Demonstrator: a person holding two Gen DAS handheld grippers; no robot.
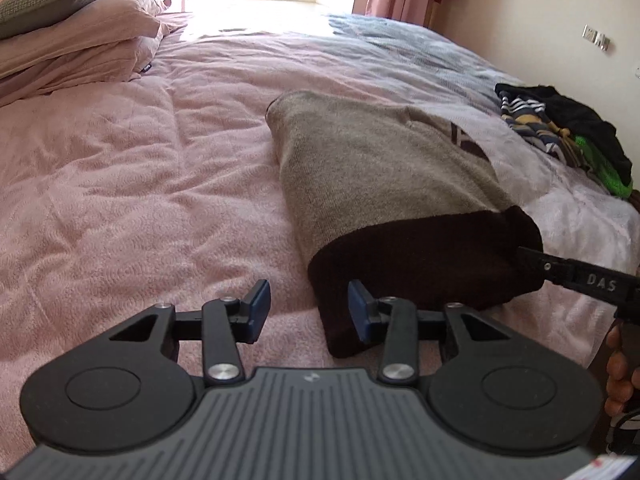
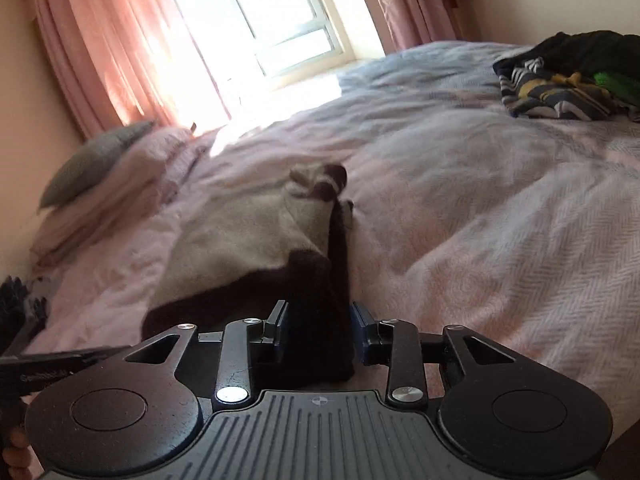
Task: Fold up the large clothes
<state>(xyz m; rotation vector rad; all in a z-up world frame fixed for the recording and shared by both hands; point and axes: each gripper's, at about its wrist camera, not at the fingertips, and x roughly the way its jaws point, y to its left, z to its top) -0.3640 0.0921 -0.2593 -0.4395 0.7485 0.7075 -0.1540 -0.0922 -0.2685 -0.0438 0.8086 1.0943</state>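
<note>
A grey-brown knit sweater [image 1: 360, 160] with a dark brown hem [image 1: 420, 256] lies folded lengthwise on the pink bed cover [image 1: 140, 184]. My left gripper [image 1: 310, 308] is open at the hem's near left corner, which lies against its right finger [image 1: 360, 312]; its left finger is over bare cover. In the right wrist view my right gripper [image 2: 320, 332] is shut on a raised fold of the dark hem [image 2: 316, 300], and the grey body [image 2: 240, 232] stretches away beyond it. The right gripper's arm [image 1: 576, 276] reaches the hem's right corner in the left wrist view.
A pile of dark, striped and green clothes [image 1: 560, 132] [image 2: 560, 80] sits at the bed's right side. Pillows [image 1: 72, 28] are stacked at the far left. A window with pink curtains [image 2: 120, 52] is behind the bed. A hand [image 1: 618, 372] holds the right gripper.
</note>
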